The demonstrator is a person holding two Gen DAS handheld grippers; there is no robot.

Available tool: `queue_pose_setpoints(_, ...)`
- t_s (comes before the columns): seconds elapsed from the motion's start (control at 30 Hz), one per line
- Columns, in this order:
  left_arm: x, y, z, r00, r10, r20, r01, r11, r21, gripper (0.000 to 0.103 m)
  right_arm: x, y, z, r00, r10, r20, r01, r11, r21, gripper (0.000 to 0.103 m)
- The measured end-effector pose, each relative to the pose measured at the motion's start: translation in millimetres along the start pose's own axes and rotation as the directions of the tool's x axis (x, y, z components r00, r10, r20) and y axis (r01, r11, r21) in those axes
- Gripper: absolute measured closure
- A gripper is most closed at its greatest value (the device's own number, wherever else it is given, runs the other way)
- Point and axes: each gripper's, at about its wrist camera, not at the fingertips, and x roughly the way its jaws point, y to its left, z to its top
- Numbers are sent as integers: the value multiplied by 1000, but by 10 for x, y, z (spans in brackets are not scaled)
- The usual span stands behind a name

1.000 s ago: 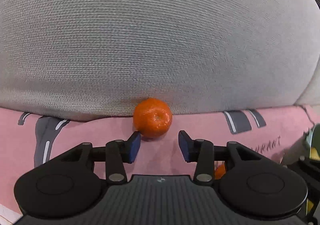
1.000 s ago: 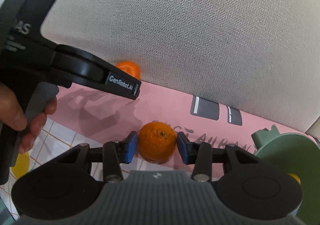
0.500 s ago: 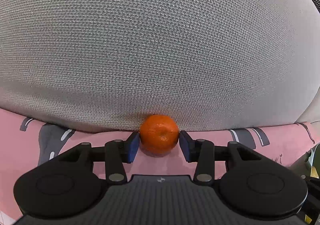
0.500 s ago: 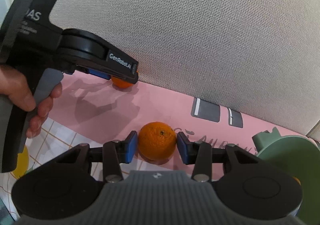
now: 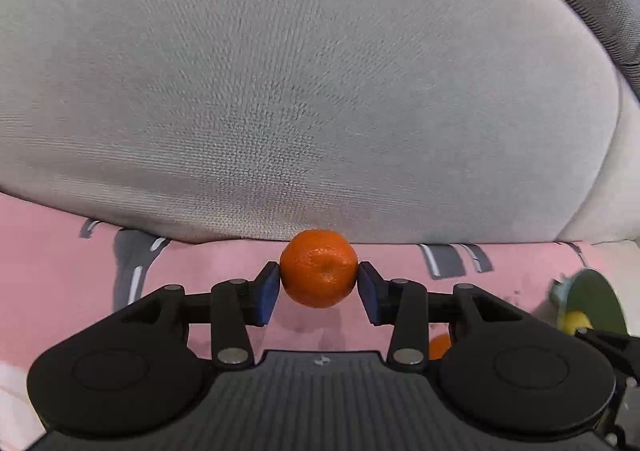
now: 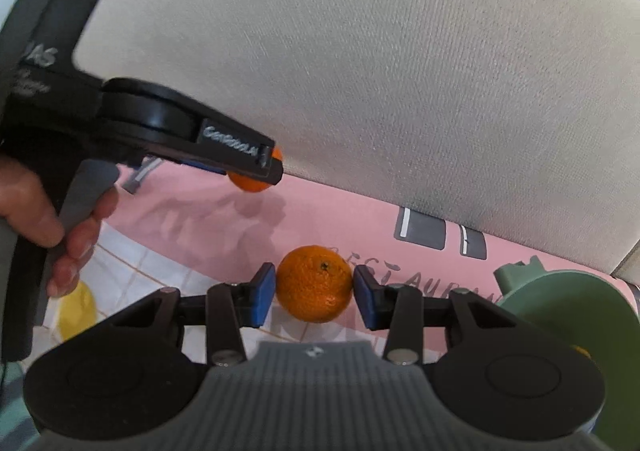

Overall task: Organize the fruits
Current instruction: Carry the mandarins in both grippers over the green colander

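The left gripper [image 5: 319, 293] pinched a small mandarin [image 5: 319, 274] between its blue pads [image 5: 267, 294], one pad pressed to each flank of the fruit. The fruit was round and slightly flattened, bright orange, with a pebbled glossy peel and a shallow dimple facing the camera. It hung clear above the pink cloth [image 5: 60, 235], near the cloth's far edge where the grey cushion [image 5: 304, 83] bulged over it. From the right wrist view the same gripper reached in from the left, a hand [image 6: 44, 227] wrapped around its grey handle, and only the underside and one edge of that mandarin peeked out below and past the black finger. The right gripper [image 6: 314, 293] clasped a second mandarin [image 6: 314, 283] — a little larger in view, deeper orange, coarsely dimpled, with a small dark stem scar near its top. Both blue pads touched its sides, and a shadow lay on the cloth beneath it. It sat over the middle of the pink cloth, before some grey printed lettering. A green bowl [image 6: 560, 315] stood at the cloth's right edge, and a pale yellow fruit [image 6: 78, 307] — blurred — lay at the left on a white checked cloth [image 6: 152, 271].
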Motion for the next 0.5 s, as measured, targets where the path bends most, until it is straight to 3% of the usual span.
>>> queue_pose_setpoints(0.2,-494,-177,-36,999,-10,40,9,1000,18,56,-401,-32,-33,998,27,60,-28,999,20,63)
queue_pose_setpoints(0.5,-874,-689,-277,997,-47,60,41,995,91,56,-986,-168,-291,991,12,132,-21,997,68,63)
